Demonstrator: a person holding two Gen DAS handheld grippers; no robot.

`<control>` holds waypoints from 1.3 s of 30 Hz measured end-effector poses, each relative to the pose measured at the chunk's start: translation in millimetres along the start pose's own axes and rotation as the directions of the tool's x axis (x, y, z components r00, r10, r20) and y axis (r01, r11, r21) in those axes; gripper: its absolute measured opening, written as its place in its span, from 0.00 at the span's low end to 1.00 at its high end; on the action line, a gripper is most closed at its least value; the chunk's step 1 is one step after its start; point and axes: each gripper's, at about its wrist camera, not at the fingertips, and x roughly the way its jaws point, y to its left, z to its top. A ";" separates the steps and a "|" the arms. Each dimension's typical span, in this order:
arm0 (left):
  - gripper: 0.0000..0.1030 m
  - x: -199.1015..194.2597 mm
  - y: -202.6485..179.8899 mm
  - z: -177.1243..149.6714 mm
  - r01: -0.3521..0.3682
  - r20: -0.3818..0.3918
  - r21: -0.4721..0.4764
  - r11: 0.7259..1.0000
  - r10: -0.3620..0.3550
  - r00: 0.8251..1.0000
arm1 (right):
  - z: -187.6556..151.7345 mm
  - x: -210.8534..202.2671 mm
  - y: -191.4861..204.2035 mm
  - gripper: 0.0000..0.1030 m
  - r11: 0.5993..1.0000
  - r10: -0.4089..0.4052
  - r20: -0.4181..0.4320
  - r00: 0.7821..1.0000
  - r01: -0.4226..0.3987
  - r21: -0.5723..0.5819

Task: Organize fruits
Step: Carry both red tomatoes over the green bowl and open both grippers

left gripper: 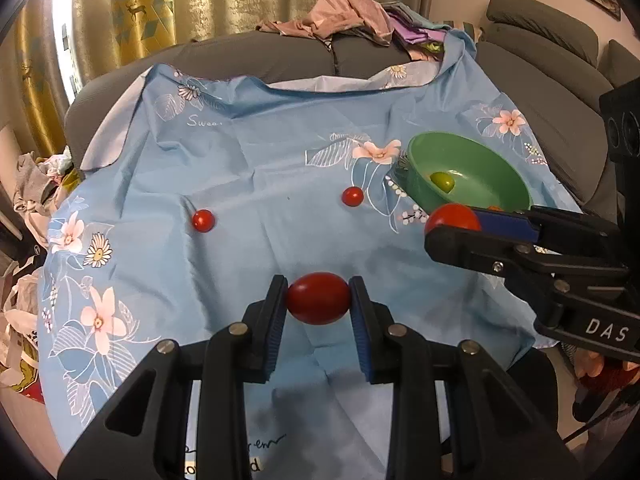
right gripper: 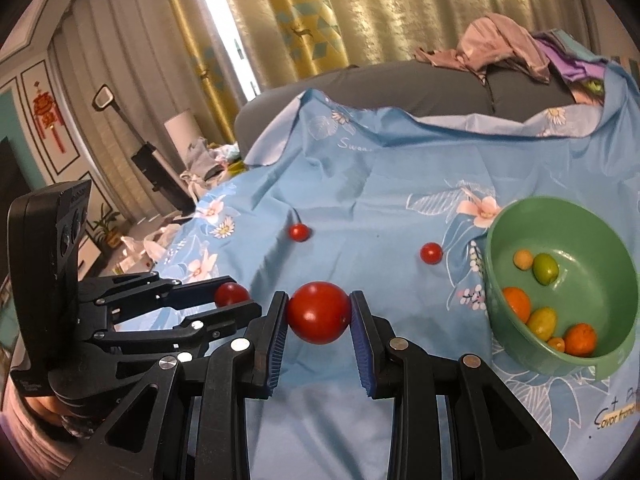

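Your left gripper clamps an oval red tomato at lower centre. Your right gripper clamps a round red tomato. Farther right sits the green bowl; two small tomatoes lie mid-frame on the blue cloth.

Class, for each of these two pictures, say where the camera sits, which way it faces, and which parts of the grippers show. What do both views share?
Left wrist: sits behind the left gripper, faces forward over the blue cloth toward the sofa; its fingers clamp an oval tomato; the right gripper enters from the right.
Right wrist: sits behind the right gripper, same facing; clamps a round tomato; the left gripper shows at left.
Shared: green bowl, two loose tomatoes, cloth.
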 end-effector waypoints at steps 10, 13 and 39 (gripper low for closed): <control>0.30 -22.2 -1.3 -2.1 -0.009 0.044 0.003 1.000 0.009 0.999 | 3.5 -14.4 14.6 0.31 0.999 0.009 0.033 0.999 -0.008 -0.035; 0.30 -26.0 -1.3 -1.4 -0.015 0.052 0.005 1.000 0.015 0.999 | 4.8 -17.7 15.9 0.31 0.999 0.012 0.042 0.999 -0.010 -0.041; 0.30 -22.4 -25.6 25.4 -0.008 0.075 0.078 0.997 0.002 0.997 | 4.1 -28.9 -3.6 0.31 1.000 0.003 0.085 0.996 -0.004 0.012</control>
